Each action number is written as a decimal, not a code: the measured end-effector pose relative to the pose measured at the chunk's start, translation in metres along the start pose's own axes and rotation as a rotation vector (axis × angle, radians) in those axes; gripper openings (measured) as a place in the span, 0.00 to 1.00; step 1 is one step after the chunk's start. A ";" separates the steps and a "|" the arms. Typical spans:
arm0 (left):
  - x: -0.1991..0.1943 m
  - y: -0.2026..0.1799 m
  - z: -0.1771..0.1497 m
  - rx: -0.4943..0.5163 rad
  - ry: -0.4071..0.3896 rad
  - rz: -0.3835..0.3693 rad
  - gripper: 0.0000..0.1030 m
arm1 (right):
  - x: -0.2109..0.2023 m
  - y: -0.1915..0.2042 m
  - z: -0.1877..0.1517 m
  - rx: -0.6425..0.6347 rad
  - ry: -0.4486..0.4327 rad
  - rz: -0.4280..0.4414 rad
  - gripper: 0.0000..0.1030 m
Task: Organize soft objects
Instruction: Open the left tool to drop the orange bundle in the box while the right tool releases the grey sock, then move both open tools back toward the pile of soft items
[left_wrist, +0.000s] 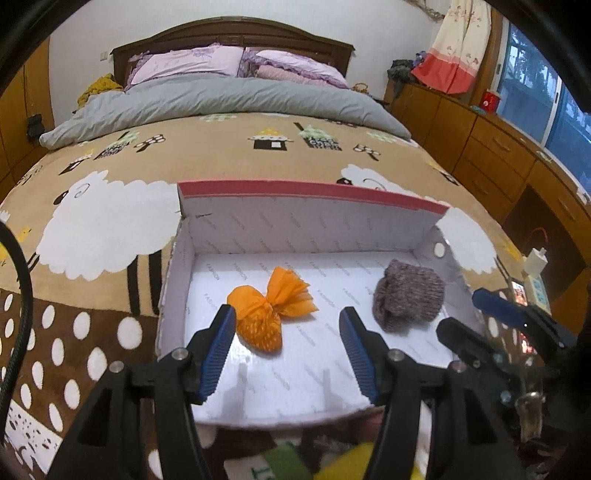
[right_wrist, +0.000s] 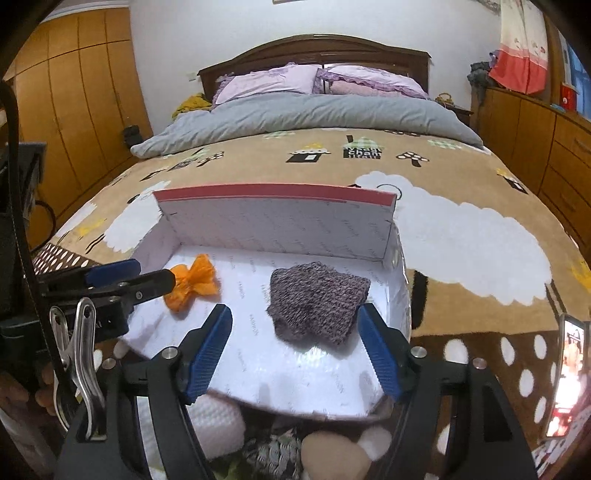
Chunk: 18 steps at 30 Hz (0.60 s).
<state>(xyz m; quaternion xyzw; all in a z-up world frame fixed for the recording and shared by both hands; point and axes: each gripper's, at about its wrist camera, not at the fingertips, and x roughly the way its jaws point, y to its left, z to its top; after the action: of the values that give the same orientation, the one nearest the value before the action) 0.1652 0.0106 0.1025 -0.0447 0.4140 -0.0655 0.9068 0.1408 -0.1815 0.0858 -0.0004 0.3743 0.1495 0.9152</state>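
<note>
Left-wrist view first: the left gripper (left_wrist: 288, 332) hangs over the near part of the open white cardboard box with a red-edged lid (left_wrist: 306, 192) that stands on the tan sheep-patterned blanket (left_wrist: 229, 155). Its jaws stand moderately apart and grip nothing. The orange mesh pouch tied like a bow (left_wrist: 271, 312) lies loose on the box floor just beyond them, near the left finger. Farther right in the box, well apart from the pouch, rests the folded grey-purple knitted piece (left_wrist: 408, 297). In the right-wrist view the right gripper (right_wrist: 295, 332) has its jaws wide and empty, with the knitted piece lying between and just past the fingertips, its right edge close to the right pad. Two soft things are therefore already in the box. Below the box's near edge, blurred shapes suggest more remain: a white textured bundle (right_wrist: 218, 421), something speckled grey (right_wrist: 277, 452), a beige rounded piece (right_wrist: 332, 456). I judge the task partly done.
</note>
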 end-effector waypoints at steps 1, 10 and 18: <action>-0.004 -0.001 -0.002 0.002 -0.002 -0.001 0.59 | -0.004 0.001 -0.001 -0.001 -0.002 -0.001 0.70; -0.037 0.001 -0.021 -0.005 -0.002 -0.004 0.59 | -0.032 0.008 -0.011 -0.018 -0.011 0.019 0.70; -0.059 0.009 -0.047 -0.030 0.012 -0.011 0.59 | -0.054 0.012 -0.034 -0.037 -0.001 0.021 0.70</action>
<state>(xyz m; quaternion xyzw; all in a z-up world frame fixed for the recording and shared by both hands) 0.0923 0.0278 0.1141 -0.0604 0.4201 -0.0645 0.9032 0.0782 -0.1889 0.0996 -0.0137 0.3711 0.1660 0.9135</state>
